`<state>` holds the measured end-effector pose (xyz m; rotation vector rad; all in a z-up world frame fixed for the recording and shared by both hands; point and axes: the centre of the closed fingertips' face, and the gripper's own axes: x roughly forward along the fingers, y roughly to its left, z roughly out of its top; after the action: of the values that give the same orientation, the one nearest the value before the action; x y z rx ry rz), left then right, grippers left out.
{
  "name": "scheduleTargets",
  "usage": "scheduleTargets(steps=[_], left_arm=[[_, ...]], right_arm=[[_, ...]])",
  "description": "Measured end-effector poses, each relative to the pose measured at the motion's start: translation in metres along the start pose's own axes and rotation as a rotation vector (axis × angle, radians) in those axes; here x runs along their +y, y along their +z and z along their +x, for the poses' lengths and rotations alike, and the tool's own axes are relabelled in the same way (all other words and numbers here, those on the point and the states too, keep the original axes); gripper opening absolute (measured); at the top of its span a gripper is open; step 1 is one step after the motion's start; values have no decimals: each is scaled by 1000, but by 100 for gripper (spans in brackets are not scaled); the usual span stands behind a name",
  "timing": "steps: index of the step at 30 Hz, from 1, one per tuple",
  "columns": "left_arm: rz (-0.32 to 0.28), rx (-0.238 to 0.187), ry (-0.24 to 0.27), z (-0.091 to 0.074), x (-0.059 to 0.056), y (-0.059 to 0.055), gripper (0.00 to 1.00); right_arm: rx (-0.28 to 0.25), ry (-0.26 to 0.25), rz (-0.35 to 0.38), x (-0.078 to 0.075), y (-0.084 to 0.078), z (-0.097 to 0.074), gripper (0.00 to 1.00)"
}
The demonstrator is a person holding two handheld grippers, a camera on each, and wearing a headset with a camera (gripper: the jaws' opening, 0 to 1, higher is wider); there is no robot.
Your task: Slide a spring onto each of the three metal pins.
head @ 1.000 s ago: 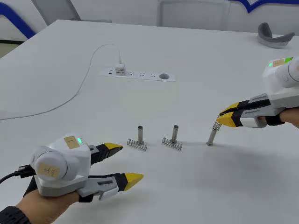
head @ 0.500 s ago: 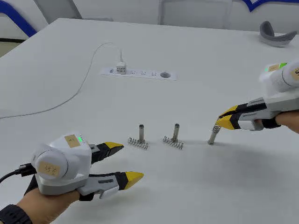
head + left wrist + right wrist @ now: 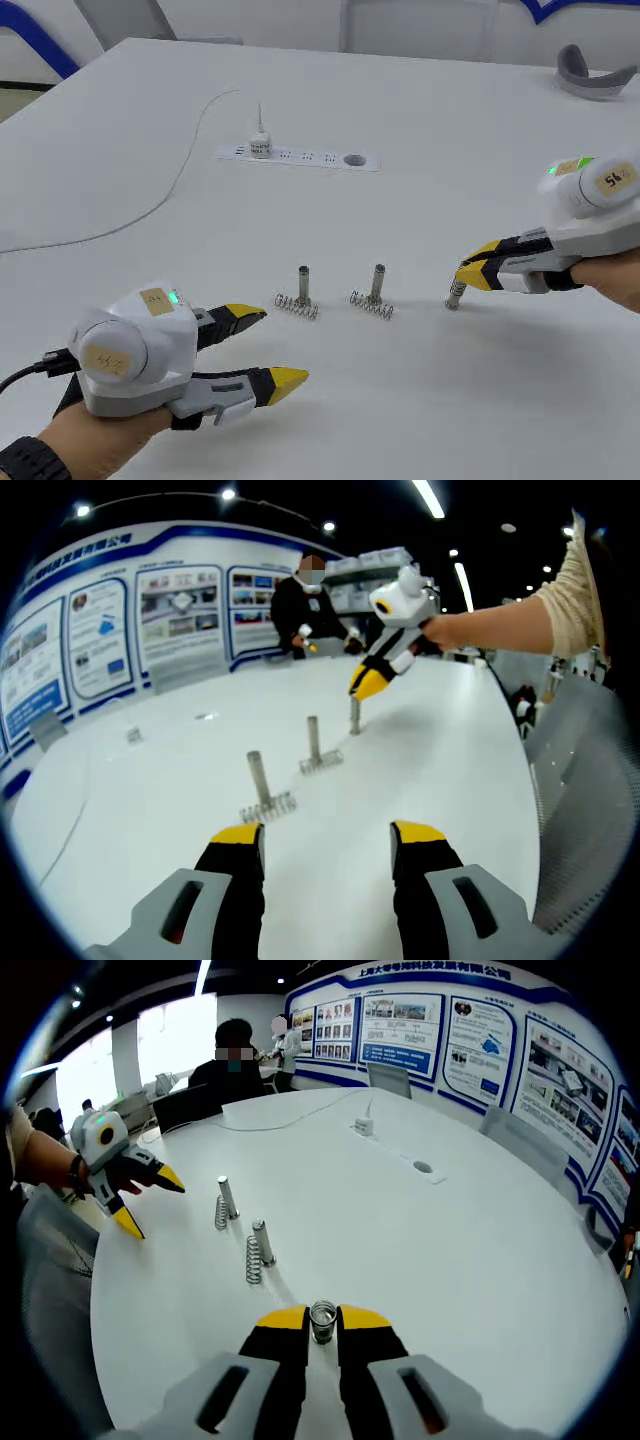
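The right gripper (image 3: pixel 468 276) is clenched on a spring (image 3: pixel 322 1320), its yellow tips right at the top of the rightmost pin (image 3: pixel 455 295). In the right gripper view the coil shows end-on, its bore open toward the camera. That pin stands on its base and seems to lean slightly. The middle pin (image 3: pixel 378 281) and the left pin (image 3: pixel 303 283) stand upright, long axes vertical. Each has a loose coil lying flat at its foot, the middle spring (image 3: pixel 372 306) and the left spring (image 3: pixel 296 306), with their axes running along the table, roughly across the head view. The left gripper (image 3: pixel 268 347) hovers nearer the person, jaws spread apart and holding nothing. The table (image 3: pixel 450 420) is white and smooth, carrying a power strip (image 3: pixel 298 157) and a white cable (image 3: pixel 183 165); wall posters (image 3: pixel 400 1030) line the room behind
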<state>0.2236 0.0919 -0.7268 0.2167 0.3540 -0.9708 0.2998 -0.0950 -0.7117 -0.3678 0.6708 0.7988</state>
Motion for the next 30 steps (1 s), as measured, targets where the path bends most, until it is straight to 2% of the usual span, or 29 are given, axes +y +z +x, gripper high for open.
scheduleTargets(steps=[12, 30], left_arm=[[-2, 0, 2, 0, 0, -1, 51], [0, -1, 2, -1, -1, 0, 51]], right_arm=[[28, -6, 17, 1, -12, 8, 12], [30, -15, 15, 1, -16, 7, 14]])
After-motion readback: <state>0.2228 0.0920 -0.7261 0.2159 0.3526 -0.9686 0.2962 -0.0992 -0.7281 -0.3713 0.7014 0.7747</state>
